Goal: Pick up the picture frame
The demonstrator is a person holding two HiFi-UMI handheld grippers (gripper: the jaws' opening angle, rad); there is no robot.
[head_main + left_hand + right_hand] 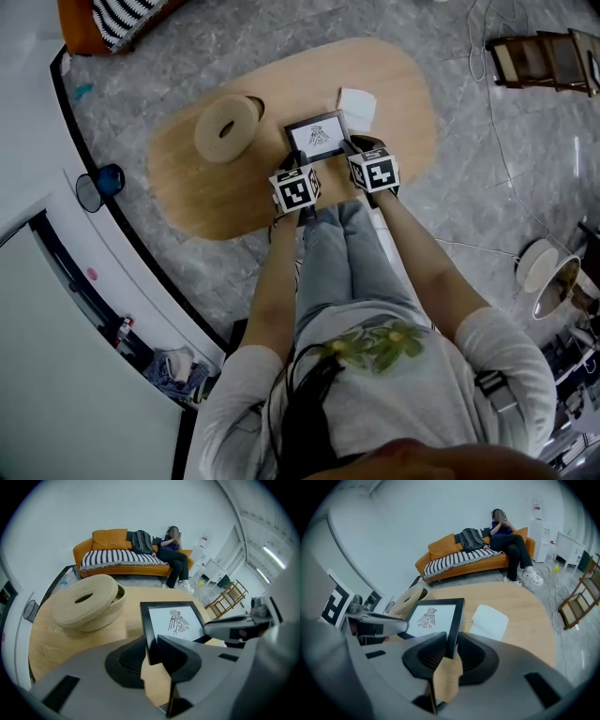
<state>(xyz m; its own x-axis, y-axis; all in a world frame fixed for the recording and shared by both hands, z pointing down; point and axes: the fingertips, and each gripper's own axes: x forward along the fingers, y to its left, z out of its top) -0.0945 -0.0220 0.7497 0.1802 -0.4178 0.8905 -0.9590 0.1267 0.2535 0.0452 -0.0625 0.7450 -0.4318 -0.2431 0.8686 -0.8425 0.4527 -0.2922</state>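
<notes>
1. Oval light-wood table (187, 192): standing on a grey marbled floor and carrying items 3 and 6.
2. Orange sofa (110, 539) with a black-and-white striped throw: sitting against the white wall beyond the table. A person (171, 555) is sitting at its right end.
3. Round coiled-rope basket (225, 128) in cream: resting on the table, to the left of item 4.
4. Black rectangular picture frame (317, 137) holding a white sheet with a bird drawing: being held over the tabletop between the basket and item 6, face tilted up toward the holder. Both grippers are carrying it.
5. Two grey hand-held grippers with marker cubes:
   - The left gripper (296, 165) is clamping its jaws on the frame's left bar, near the lower corner.
   - The right gripper (350, 150) is clamping its jaws on the right bar, near the lower corner.
6. White folded square of paper or cloth (357, 108): lying flat on the table just right of the frame.
</notes>
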